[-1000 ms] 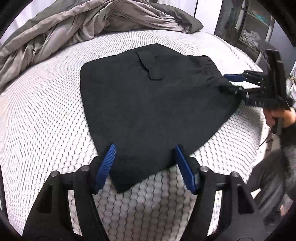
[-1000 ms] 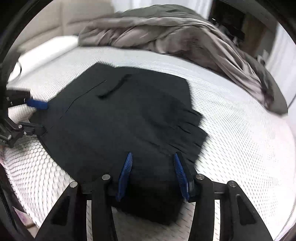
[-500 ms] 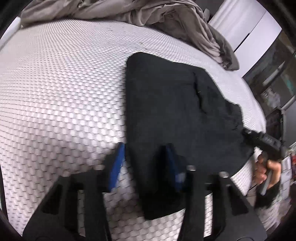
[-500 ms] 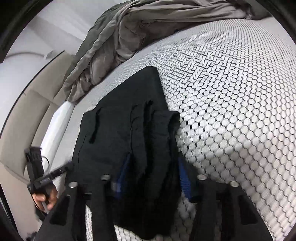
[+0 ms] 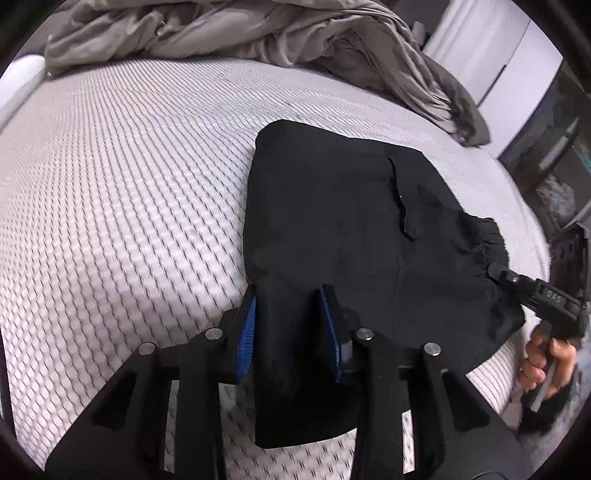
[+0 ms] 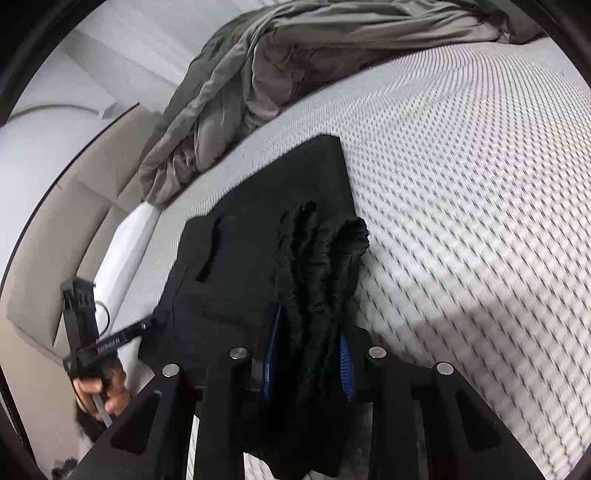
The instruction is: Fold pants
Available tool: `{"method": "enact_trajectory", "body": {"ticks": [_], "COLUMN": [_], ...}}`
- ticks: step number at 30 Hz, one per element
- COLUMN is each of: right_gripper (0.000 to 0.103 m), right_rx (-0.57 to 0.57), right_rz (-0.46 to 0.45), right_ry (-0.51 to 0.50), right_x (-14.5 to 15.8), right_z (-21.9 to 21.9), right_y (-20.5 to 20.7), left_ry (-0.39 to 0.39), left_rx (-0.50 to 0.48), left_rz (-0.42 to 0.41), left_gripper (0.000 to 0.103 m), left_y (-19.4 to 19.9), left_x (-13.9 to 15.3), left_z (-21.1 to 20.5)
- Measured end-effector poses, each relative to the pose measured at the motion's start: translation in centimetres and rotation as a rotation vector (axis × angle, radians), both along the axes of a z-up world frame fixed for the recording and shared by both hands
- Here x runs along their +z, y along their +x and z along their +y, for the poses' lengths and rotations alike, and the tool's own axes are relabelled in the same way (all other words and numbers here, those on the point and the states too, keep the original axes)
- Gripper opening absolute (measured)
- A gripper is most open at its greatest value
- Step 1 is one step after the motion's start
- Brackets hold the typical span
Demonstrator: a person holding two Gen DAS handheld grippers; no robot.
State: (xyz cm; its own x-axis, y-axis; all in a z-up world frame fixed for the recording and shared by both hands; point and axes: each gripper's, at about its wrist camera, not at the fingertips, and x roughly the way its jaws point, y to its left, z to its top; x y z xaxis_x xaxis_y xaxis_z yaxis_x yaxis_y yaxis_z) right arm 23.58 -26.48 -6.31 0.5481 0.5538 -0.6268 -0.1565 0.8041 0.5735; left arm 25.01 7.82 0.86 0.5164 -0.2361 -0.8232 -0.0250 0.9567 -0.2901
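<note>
Black pants [image 5: 332, 206] lie folded flat on the white honeycomb mattress [image 5: 129, 184]. My left gripper [image 5: 288, 291] holds their near corner, its jaws closing with the cloth filling the gap between the blue pads. In the right wrist view, my right gripper [image 6: 310, 321] is closing on the bunched, gathered waistband of the pants [image 6: 240, 229], which stands up between its pads. Each gripper shows small in the other's view: the right gripper [image 5: 495, 271] at the far right edge of the cloth, the left gripper [image 6: 147, 326] at the far left edge.
A crumpled grey duvet [image 5: 258, 33] is heaped along the far side of the bed [image 6: 461, 184]. A hand [image 5: 546, 362] grips the right tool's handle past the mattress edge. A beige headboard [image 6: 55, 258] and a white pillow [image 6: 125, 251] lie left.
Both grippers rolled and slid over the pants' edge, and their pads came together onto the cloth. The waistband bunched up between the right pads; the near corner now fills the left gap.
</note>
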Motion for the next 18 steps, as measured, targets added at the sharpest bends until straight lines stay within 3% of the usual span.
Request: {"method": "enact_trajectory", "body": {"ticks": [7,11,12,14,16,18], "right_gripper": [0.031,0.056,0.058,0.078,0.092,0.101], "right_rx": [-0.024,-0.050,-0.050,-0.045,-0.039,0.003], "right_rz": [0.005,-0.040,-0.061,-0.120,-0.177,-0.239], "right_ry": [-0.095,-0.173,-0.186,-0.226,-0.269,-0.290], "right_x": [0.5,1.6,2.0,3.2,4.3,5.7], "right_z": [1.3,1.0,0.8,0.8,0.9,1.3], "right_y": [1.1,-0.3,-0.7,-2.1,-3.5,-5.2], "left_ry": [0.037,0.135,0.153,0.183,0.194,0.182], "left_rx": [0.036,0.032,0.029,0.024,0.033,0.044], "left_rz": [-0.016,-0.073,-0.085,-0.129,-0.169,-0.216], "left_gripper": [0.029,0.031,0.034,0.041,0.067,0.083], "left_y": [2.1,0.0,-0.7,-2.4,-4.2,-6.2], "left_x": [0.1,1.2,1.7,3.0,4.3,5.6], "left_z": [0.8,-0.4,-0.7,-1.2,-1.6,-1.5]}}
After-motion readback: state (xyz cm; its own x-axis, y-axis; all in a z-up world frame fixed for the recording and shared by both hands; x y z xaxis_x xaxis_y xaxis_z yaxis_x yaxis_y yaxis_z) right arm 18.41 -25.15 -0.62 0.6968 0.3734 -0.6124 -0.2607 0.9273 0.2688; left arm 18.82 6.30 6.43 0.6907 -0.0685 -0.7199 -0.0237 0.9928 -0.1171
